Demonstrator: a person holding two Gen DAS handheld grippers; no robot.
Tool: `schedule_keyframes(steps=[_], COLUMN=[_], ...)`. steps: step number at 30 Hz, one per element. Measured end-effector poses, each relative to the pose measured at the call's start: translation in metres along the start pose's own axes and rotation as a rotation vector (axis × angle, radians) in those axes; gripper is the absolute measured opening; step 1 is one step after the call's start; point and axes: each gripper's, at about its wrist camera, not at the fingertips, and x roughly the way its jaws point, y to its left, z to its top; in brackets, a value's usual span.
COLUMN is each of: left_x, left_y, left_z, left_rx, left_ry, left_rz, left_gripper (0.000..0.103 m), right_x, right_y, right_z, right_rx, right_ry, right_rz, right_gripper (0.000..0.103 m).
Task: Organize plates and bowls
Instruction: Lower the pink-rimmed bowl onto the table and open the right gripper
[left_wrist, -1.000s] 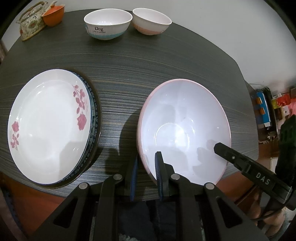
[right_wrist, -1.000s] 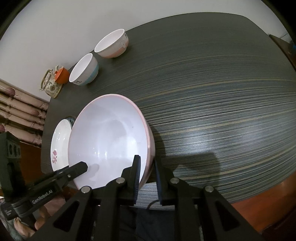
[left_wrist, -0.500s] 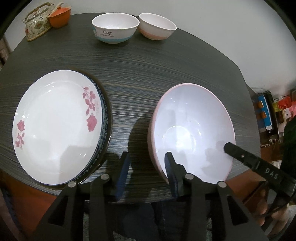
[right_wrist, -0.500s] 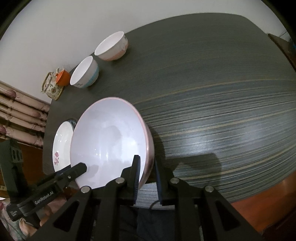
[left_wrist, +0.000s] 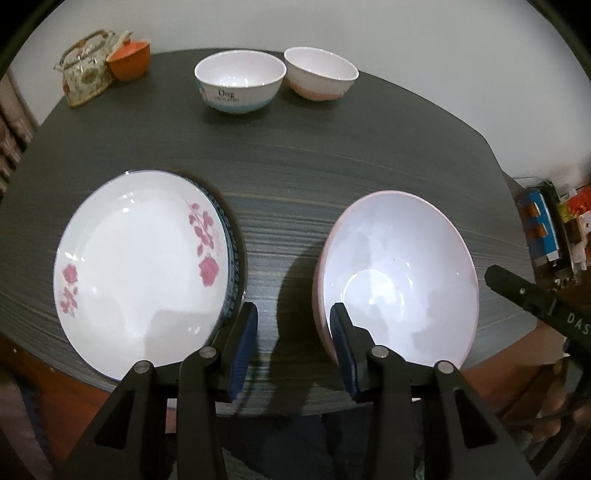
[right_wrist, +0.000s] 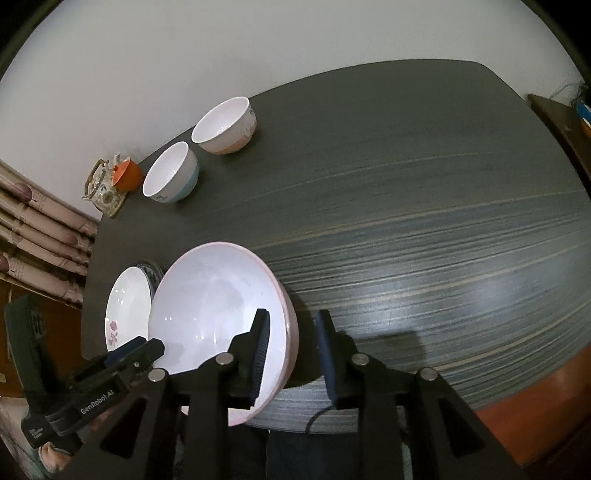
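A large pink bowl (left_wrist: 399, 280) (right_wrist: 218, 306), white inside, sits near the table's front edge. My left gripper (left_wrist: 293, 332) stands open at its left rim, the right fingertip (left_wrist: 341, 332) over the rim and the pads off it. My right gripper (right_wrist: 291, 347) straddles the bowl's right rim, one finger inside and one outside; its jaws are opening and the pads stand apart from the rim. To the left, a white plate with pink flowers (left_wrist: 140, 266) (right_wrist: 125, 306) lies on a blue-patterned plate (left_wrist: 232, 251).
Two small bowls stand at the back of the dark table (left_wrist: 295, 166): a blue-banded one (left_wrist: 240, 85) (right_wrist: 170, 173) and a pink-banded one (left_wrist: 321, 74) (right_wrist: 225, 125). A teapot (left_wrist: 86, 70) and an orange cup (left_wrist: 129, 61) sit at the far left. Clutter (left_wrist: 554, 229) lies beyond the right edge.
Both grippers were shut on the bowl's rim. The left one opened first and let go; the right one's jaws have now spread off the rim. Both views have drawn back slightly.
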Motion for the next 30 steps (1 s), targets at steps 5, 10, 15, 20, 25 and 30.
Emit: schedule_keyframes(steps=[5, 10, 15, 20, 25, 30], left_x=[-0.003, -0.006, -0.011, -0.016, -0.024, -0.031], left_y=[0.001, 0.004, 0.006, 0.007, 0.012, 0.026], left_z=[0.003, 0.008, 0.013, 0.02, 0.025, 0.033], left_rx=[0.012, 0.018, 0.014, 0.014, 0.016, 0.009], left_ry=[-0.015, -0.028, -0.049, -0.065, -0.085, -0.115], left_rz=[0.026, 0.051, 0.026, 0.008, 0.019, 0.058], left_gripper=[0.041, 0.041, 0.041, 0.041, 0.042, 0.046], right_x=[0.0, -0.008, -0.012, -0.01, -0.003, 0.004], right_y=[0.014, 0.037, 0.053, 0.063, 0.071, 0.09], right_z=[0.001, 0.005, 0.016, 0.024, 0.029, 0.035], right_rx=[-0.057, -0.152, -0.199, -0.242, -0.231, -0.258], right_ry=[-0.017, -0.074, -0.107, -0.102, -0.071, -0.05], right_rz=[0.039, 0.044, 0.026, -0.012, 0.011, 0.027], right_gripper=[0.04, 0.051, 0.051, 0.052, 0.052, 0.051])
